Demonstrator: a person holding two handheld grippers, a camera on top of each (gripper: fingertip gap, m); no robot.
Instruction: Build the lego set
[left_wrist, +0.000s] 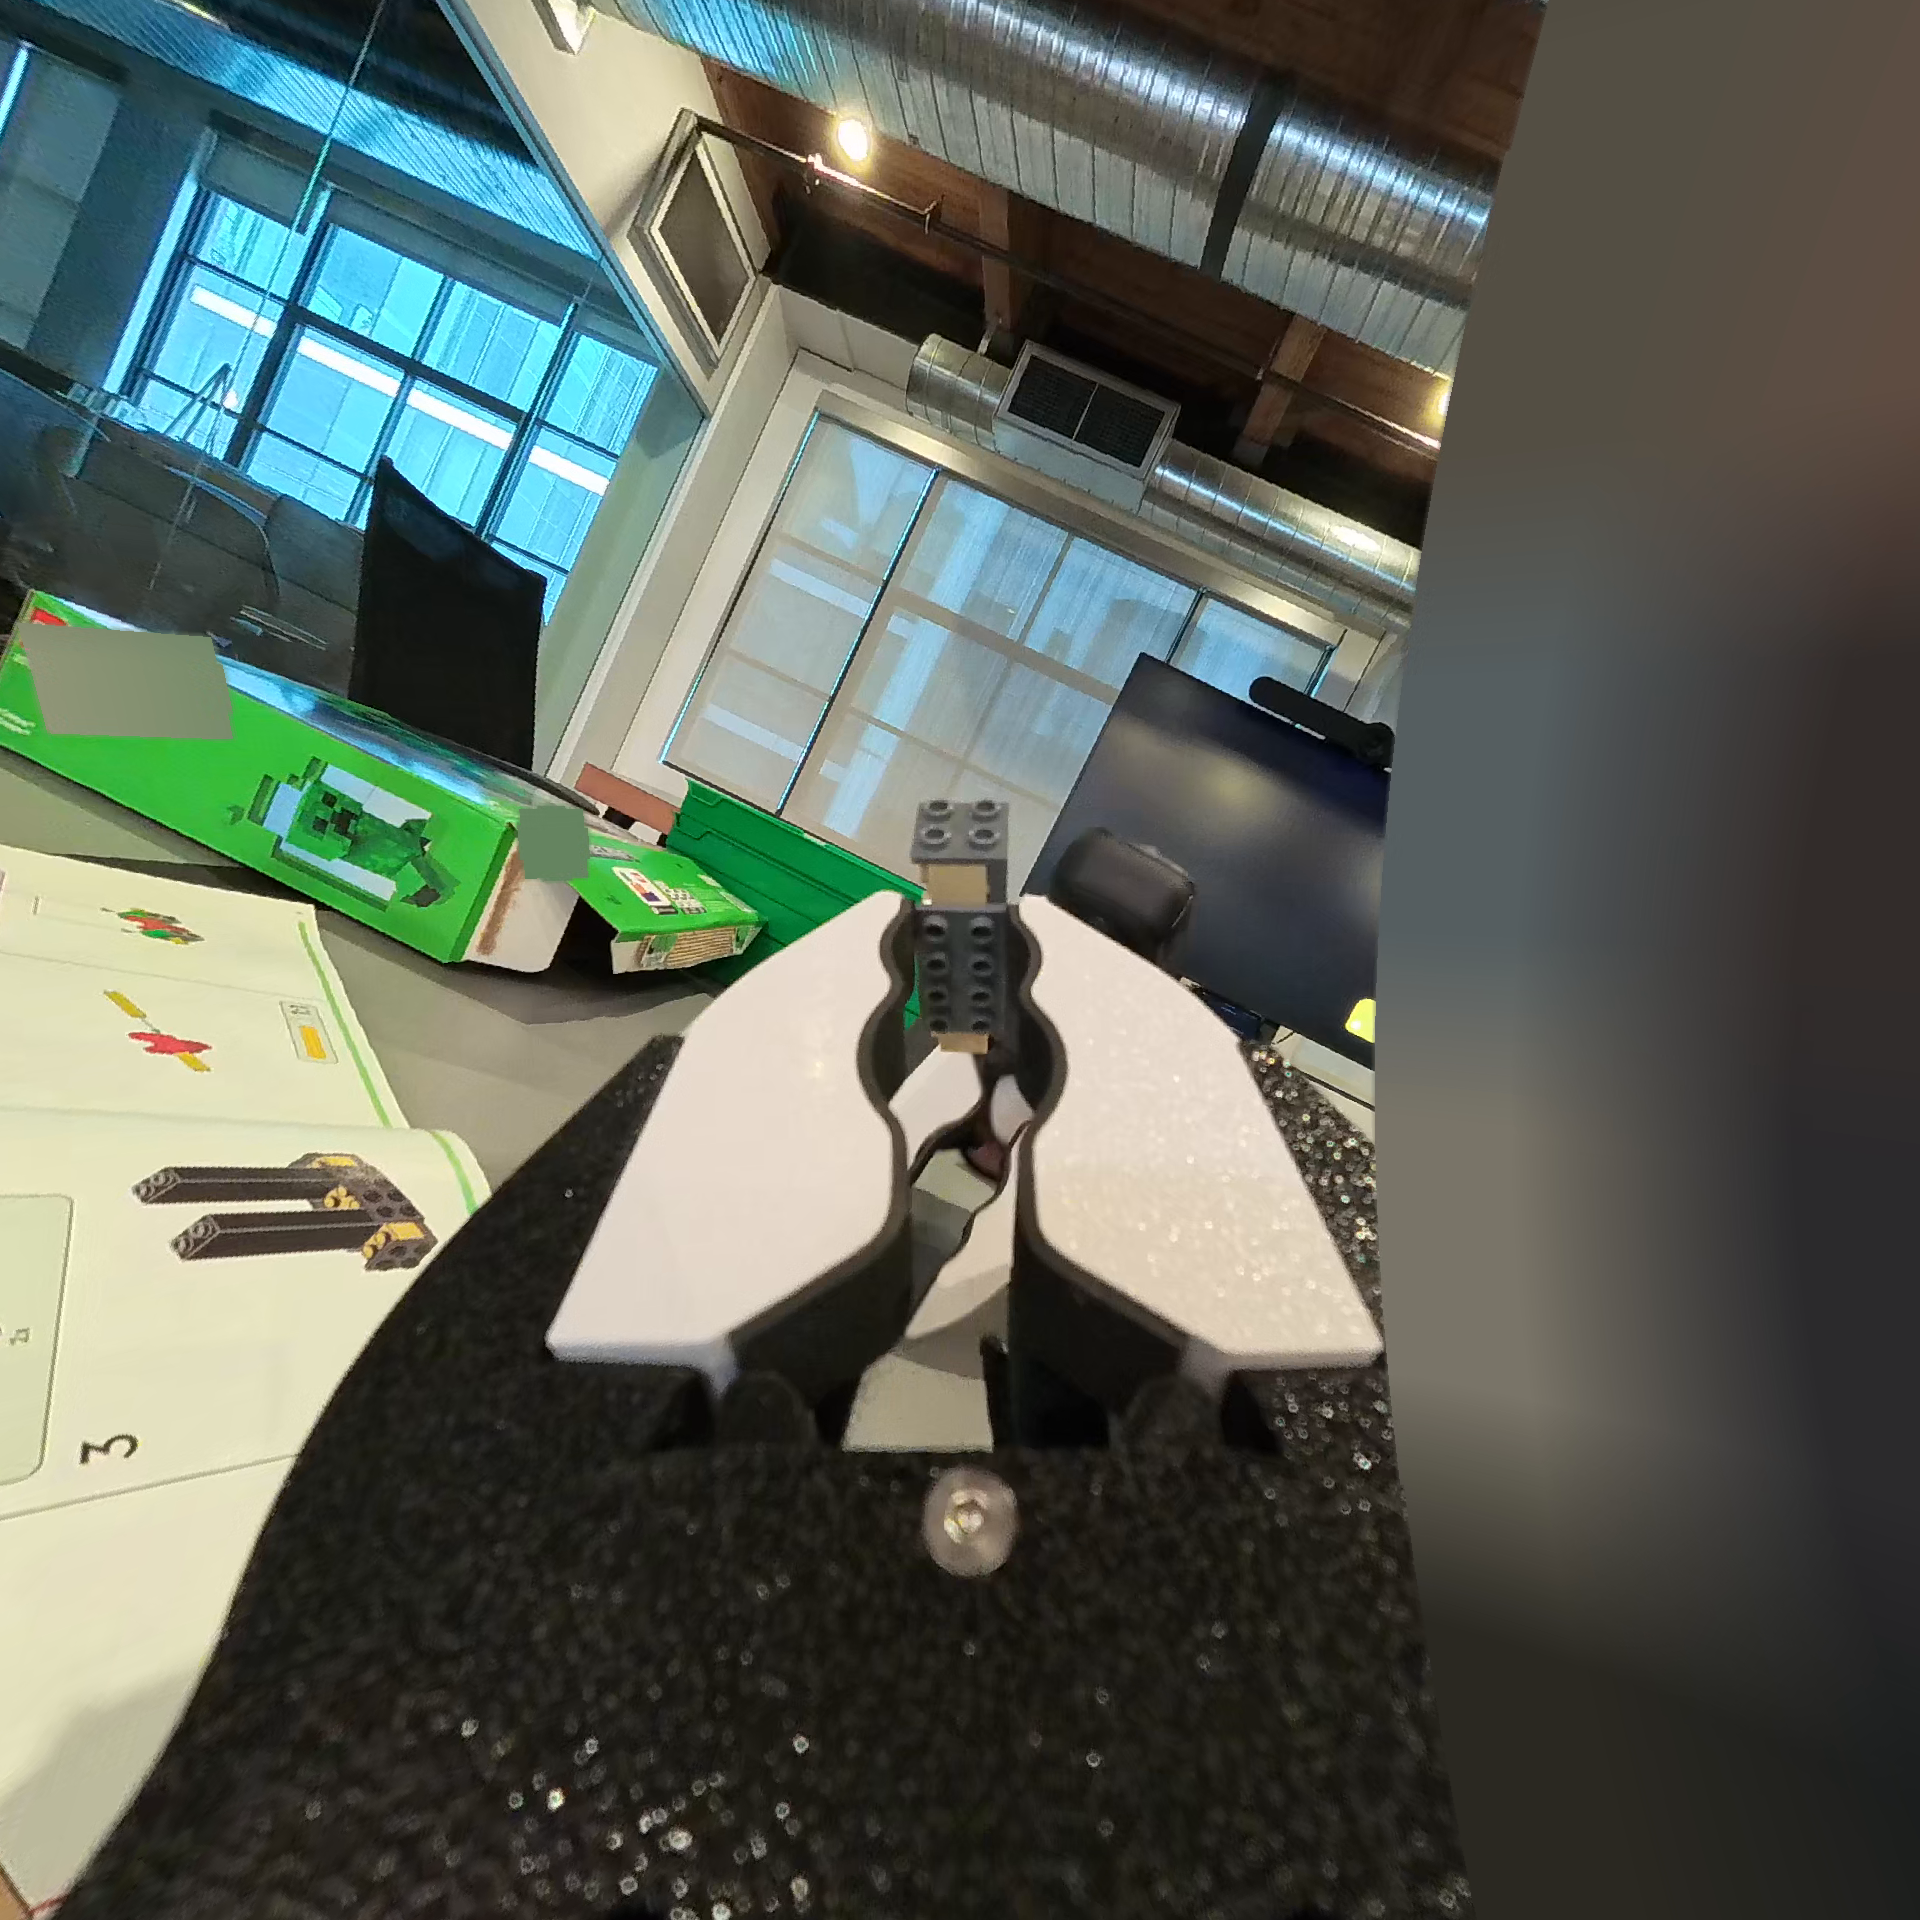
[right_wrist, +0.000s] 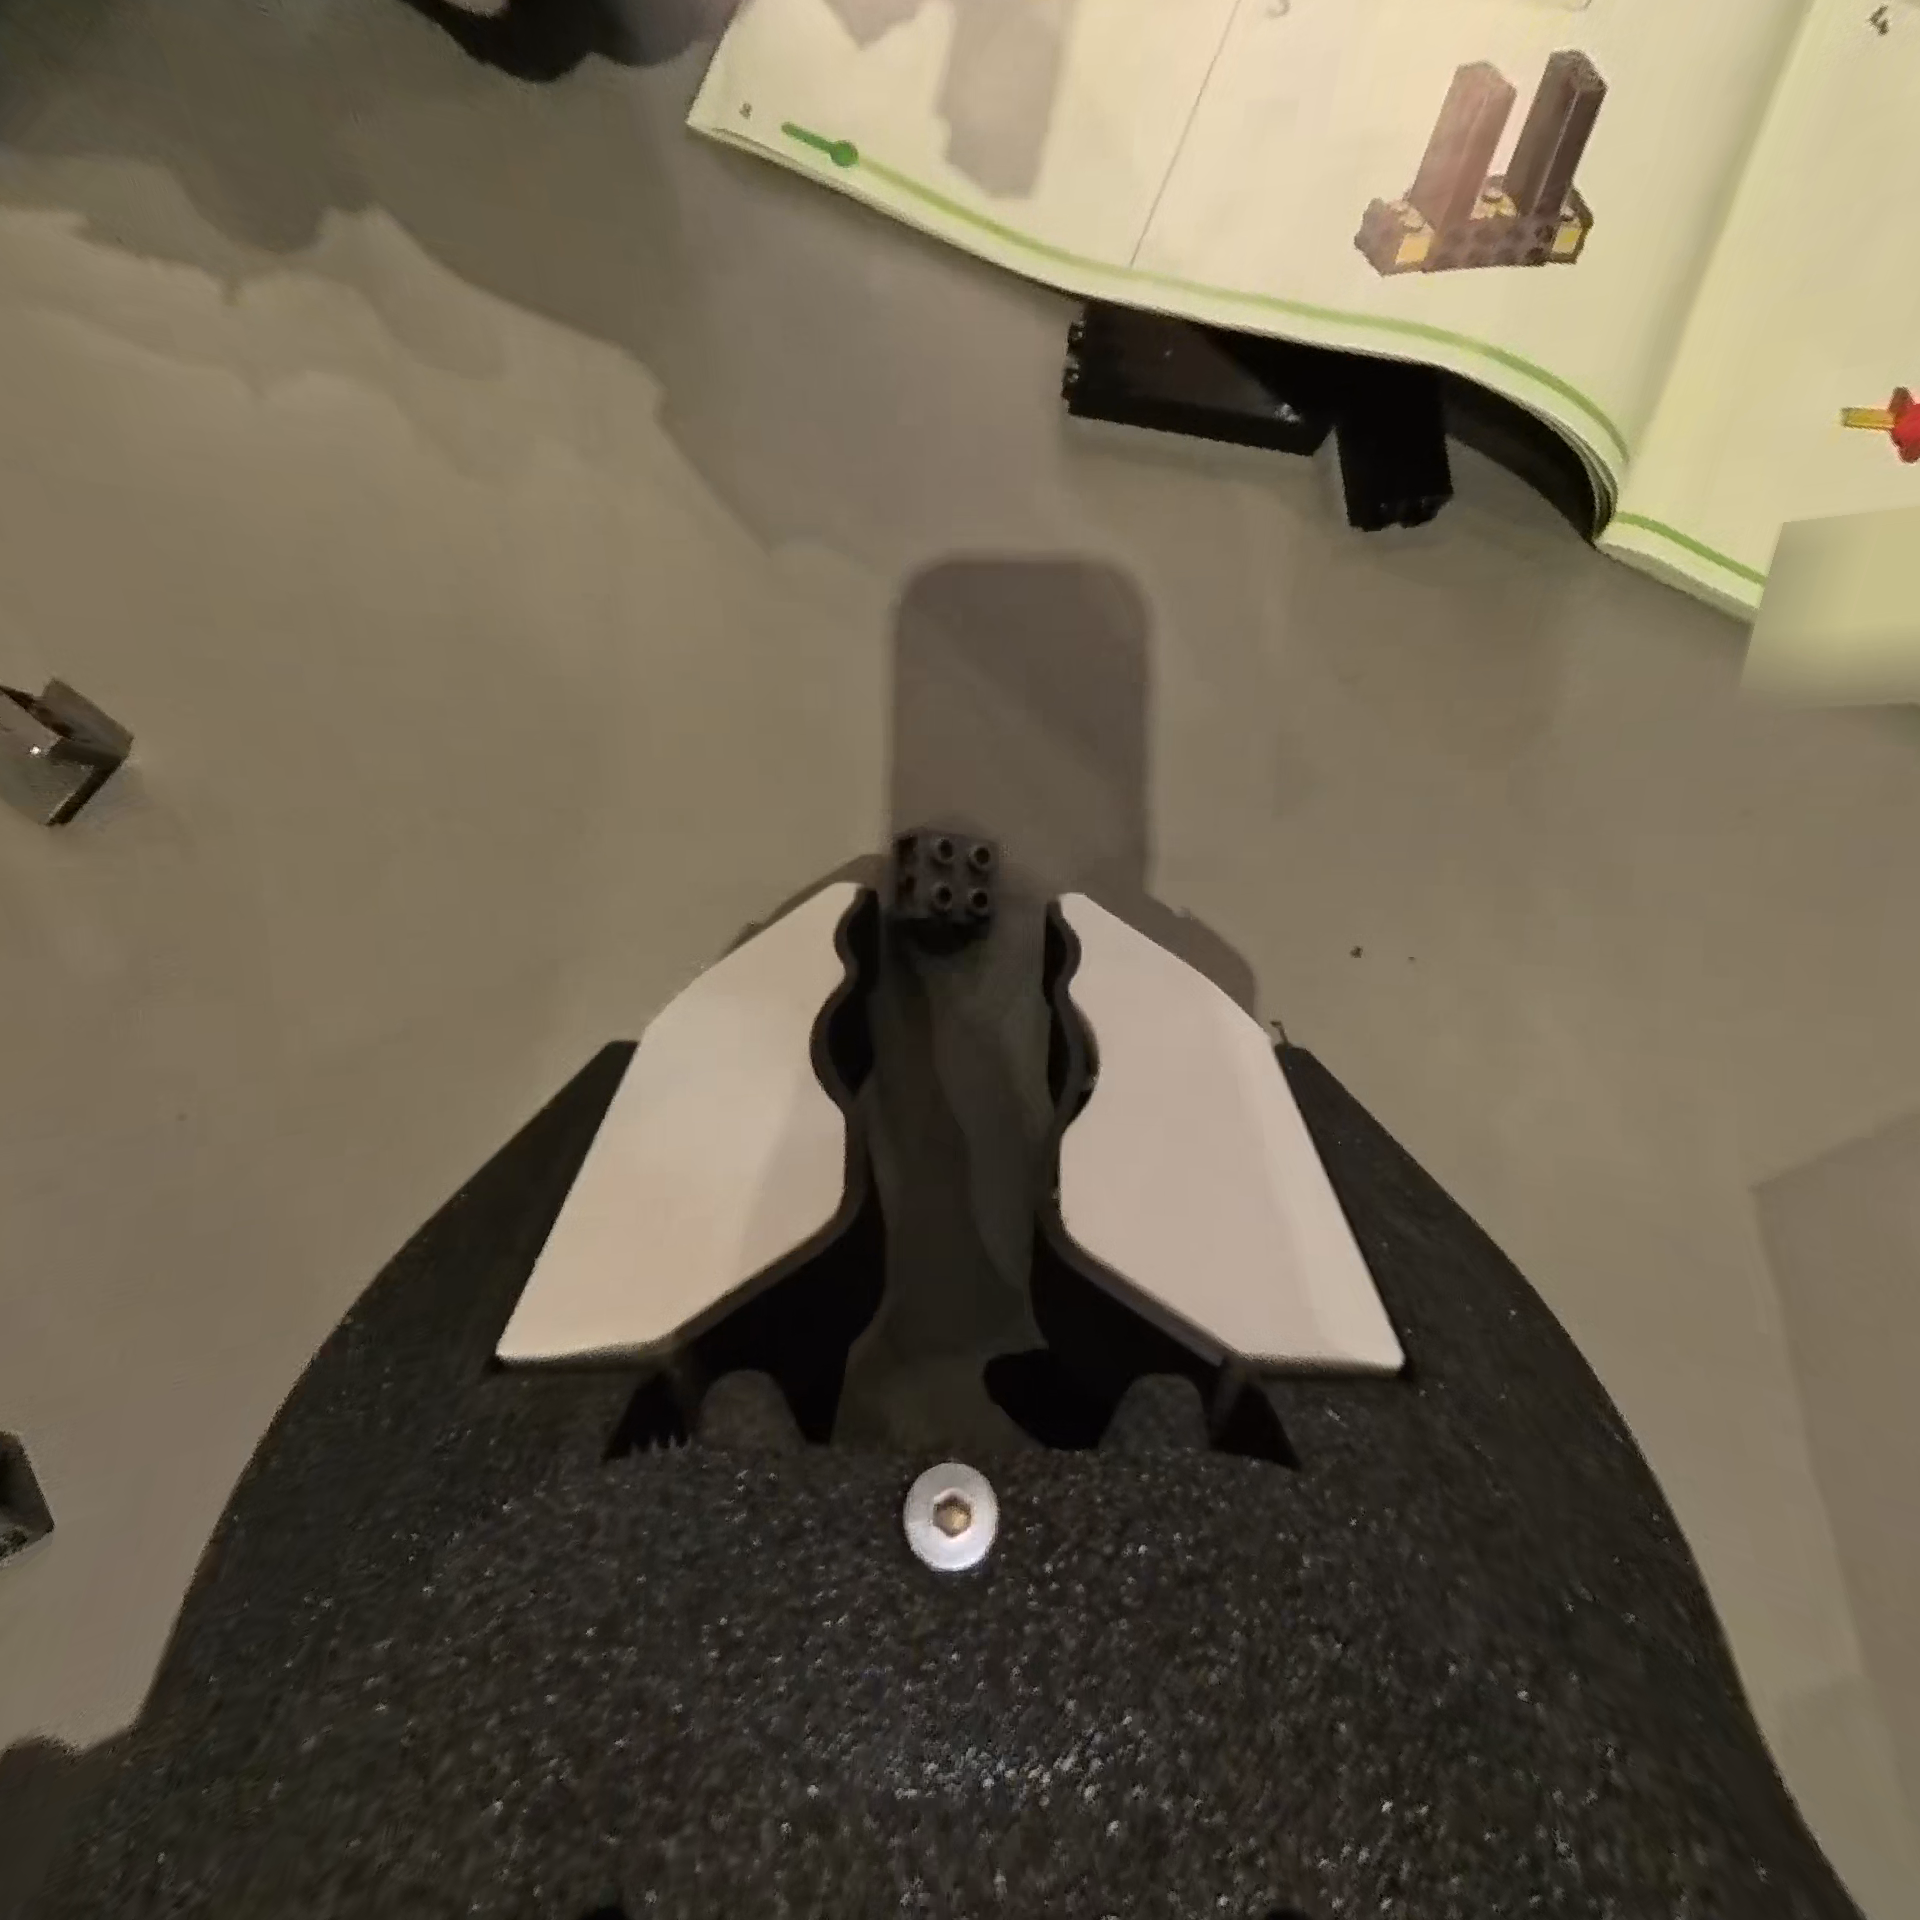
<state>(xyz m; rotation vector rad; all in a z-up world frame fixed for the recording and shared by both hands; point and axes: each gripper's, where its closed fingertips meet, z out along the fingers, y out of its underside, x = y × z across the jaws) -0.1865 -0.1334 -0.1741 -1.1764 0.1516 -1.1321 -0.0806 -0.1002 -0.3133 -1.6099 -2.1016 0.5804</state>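
While the left gripper (left_wrist: 961, 971) is raised off the table and tilted toward the ceiling, its white fingers (left_wrist: 769, 1122) are clamped on a dark grey brick assembly (left_wrist: 961, 935). The assembly's long axis runs away from the camera toward 12 o'clock, in line with the fingers. Its studded 2x2 end projects past the fingertips, and tan pieces show at both ends of the long studded section (the near end sits deep between the fingers).

The right gripper (right_wrist: 961, 904) points down at the grey table (right_wrist: 416, 623). Its jaws stand apart. A small dark 2x2 brick (right_wrist: 945, 883) sits at the tips against the left finger, studs facing the camera; whether it touches the right finger cannot be determined.

Surface, left wrist view:
- An open instruction booklet (left_wrist: 187, 1143) lies at 9 o'clock.
- A green set box (left_wrist: 343, 821) lies flat at 10 o'clock, one end flap open.
- A stack of green trays (left_wrist: 769, 862) is just beyond the box.

Surface, right wrist view:
- The booklet (right_wrist: 1351, 208) lies at 1 o'clock, with black pieces (right_wrist: 1247, 395) partly tucked beneath its curled edge.
- A grey piece (right_wrist: 57, 753) rests at 9 o'clock.

Room: large gridded windows (left_wrist: 987, 644), exposed silver ducting (left_wrist: 1299, 177) under a wood ceiling, and a dark monitor (left_wrist: 1247, 831) at 2 o'clock.
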